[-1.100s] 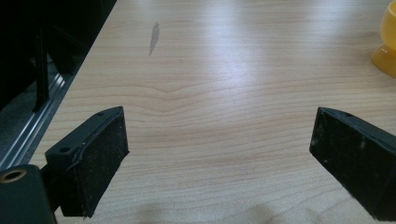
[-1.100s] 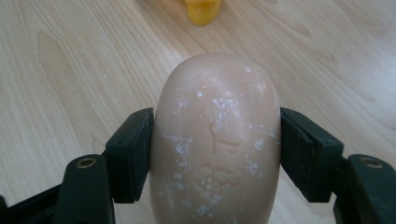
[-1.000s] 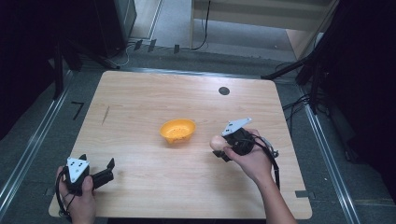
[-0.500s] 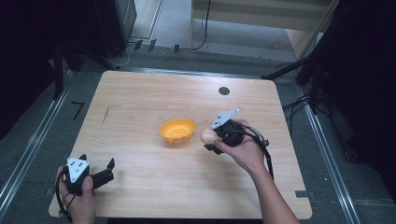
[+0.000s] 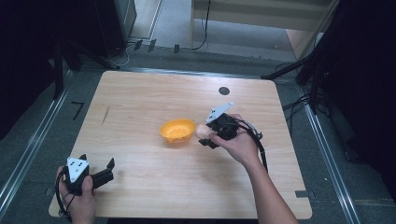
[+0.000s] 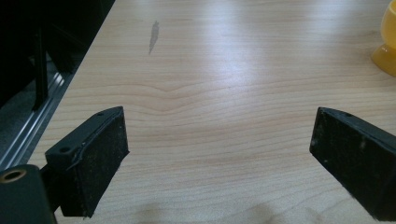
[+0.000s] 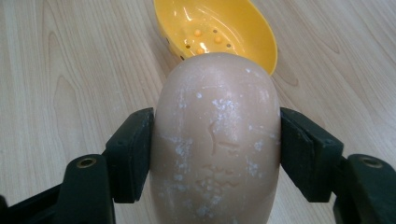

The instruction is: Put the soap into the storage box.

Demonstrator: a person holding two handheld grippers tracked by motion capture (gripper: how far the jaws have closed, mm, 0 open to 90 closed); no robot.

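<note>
Near the middle of the light wooden table (image 5: 140,102), the right hand-held gripper (image 5: 205,135) holds a pale beige oval bar of soap (image 7: 217,140) between its two black jaws, which press on its two long sides. The soap is in the air just beside the small yellow plastic dish with drain holes (image 5: 177,130), at the dish's right rim, and it is not yet inside. The left hand-held gripper (image 5: 105,173) rests near the front left corner of the table with its jaws wide apart and nothing between them. I judge that the next step is to put the soap into the dish, and here some things can go wrong. The soap looks smooth and rounded, with white powdery marks, so it may slip out of the jaws if the grip becomes weaker too early. The dish looks light and stands on a small foot; if the soap or a jaw pushes its rim, it may slide or tip over, and the free gripper is well apart from it and cannot hold it steady. The table has a round black hole (image 5: 224,91) near its far edge and a short dark mark (image 6: 154,35) on the left side. Around it is a dim room with grey floor, metal rails and cables.
</note>
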